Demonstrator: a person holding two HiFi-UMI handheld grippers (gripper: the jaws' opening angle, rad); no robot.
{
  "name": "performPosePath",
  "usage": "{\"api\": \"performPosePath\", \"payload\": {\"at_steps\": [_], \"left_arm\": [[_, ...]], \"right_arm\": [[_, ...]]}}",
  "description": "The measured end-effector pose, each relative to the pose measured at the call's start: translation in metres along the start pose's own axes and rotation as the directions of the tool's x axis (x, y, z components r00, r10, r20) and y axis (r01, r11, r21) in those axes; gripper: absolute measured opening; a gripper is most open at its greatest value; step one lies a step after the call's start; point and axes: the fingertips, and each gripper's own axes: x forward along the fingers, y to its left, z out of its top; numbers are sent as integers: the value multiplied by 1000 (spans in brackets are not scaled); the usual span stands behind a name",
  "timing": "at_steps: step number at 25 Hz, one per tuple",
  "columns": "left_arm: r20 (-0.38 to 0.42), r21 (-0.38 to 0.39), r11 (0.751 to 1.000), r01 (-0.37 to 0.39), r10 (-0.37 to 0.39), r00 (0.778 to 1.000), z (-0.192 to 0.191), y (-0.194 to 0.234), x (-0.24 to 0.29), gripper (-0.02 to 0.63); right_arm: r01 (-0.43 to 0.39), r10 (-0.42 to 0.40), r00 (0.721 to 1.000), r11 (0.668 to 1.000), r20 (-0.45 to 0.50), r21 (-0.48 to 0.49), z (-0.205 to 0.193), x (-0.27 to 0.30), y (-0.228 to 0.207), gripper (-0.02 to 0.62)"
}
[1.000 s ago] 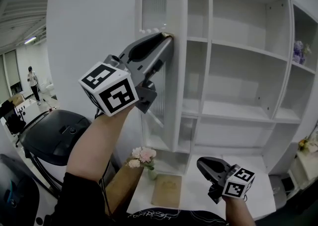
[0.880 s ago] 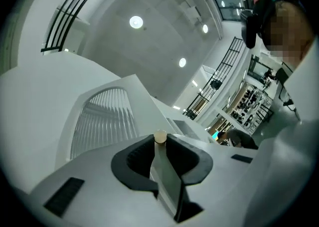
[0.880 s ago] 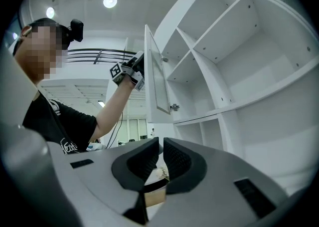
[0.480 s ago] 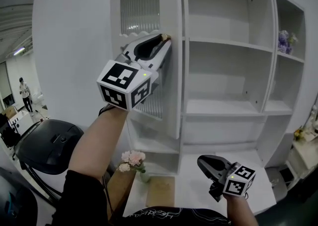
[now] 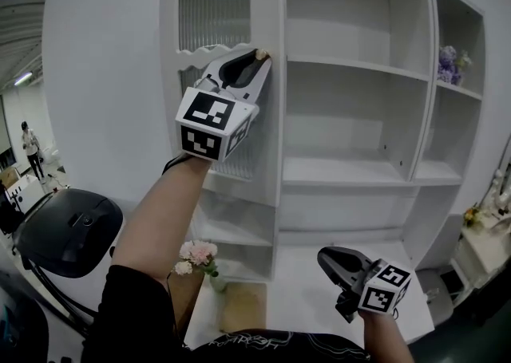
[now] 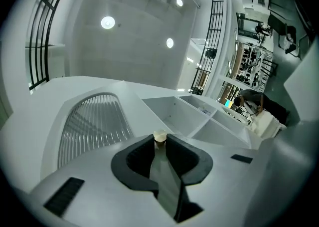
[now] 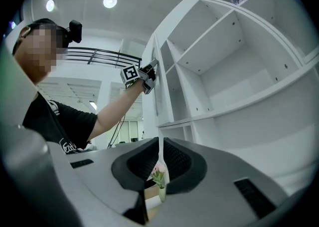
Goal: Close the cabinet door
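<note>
The white cabinet door (image 5: 270, 138) has an arched ribbed-glass panel (image 5: 212, 4) and a small round knob (image 5: 260, 55) on its right edge. It stands nearly flat against the left column of the cabinet (image 5: 351, 171). My left gripper (image 5: 257, 59) is raised and shut on that knob. In the left gripper view the knob (image 6: 159, 136) sits pinched between the tips of the left gripper (image 6: 159, 142). My right gripper (image 5: 322, 258) hangs low in front of the counter with its jaws together and nothing in them; the right gripper (image 7: 160, 143) looks up at the shelves.
Open white shelves fill the middle and right, with purple flowers (image 5: 447, 61) on an upper right shelf. A small vase of pink flowers (image 5: 196, 254) and a brown board (image 5: 239, 305) sit on the counter below the door. A black chair (image 5: 65, 230) stands at left.
The door has swung from edge-on toward the cabinet front, carried by my left gripper on its knob. The left gripper's marker cube has rolled. The right gripper stays low, little changed.
</note>
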Motion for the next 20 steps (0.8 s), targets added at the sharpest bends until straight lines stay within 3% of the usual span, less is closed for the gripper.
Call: {"api": "performPosePath", "payload": {"at_steps": [20], "left_arm": [[-129,92,980,-177,188,974,-60,5,64,86]], "right_arm": [[10,-10,1000,1000,3,24,0,-58,-54,57]]}}
